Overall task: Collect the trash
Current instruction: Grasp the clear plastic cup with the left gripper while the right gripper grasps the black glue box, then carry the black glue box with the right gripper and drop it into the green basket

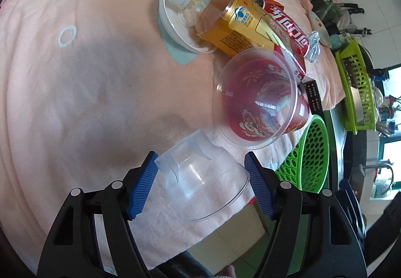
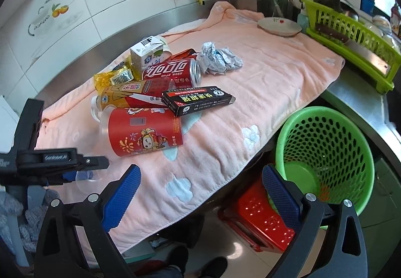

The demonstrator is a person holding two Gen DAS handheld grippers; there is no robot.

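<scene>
A pile of trash lies on a pink towel (image 2: 263,77): a red printed cup (image 2: 145,133), a red cola can (image 2: 173,71), a black box (image 2: 198,100), a yellow bottle (image 1: 233,24), crumpled foil (image 2: 218,58) and a small carton (image 2: 147,53). A clear plastic cup (image 1: 200,182) lies on its side between the blue pads of my left gripper (image 1: 201,184), whose jaws are wide; the left pad touches it, the right pad stands just clear. My right gripper (image 2: 200,195) is open and empty above the towel's front edge. A green perforated basket (image 2: 325,152) stands to the right.
A lime dish rack (image 2: 351,34) with a cleaver and a white plate (image 2: 279,26) stand at the back right. A red stool (image 2: 260,222) is below the basket. The tiled wall (image 2: 100,2) runs behind the counter. The left gripper's body (image 2: 50,162) shows at left.
</scene>
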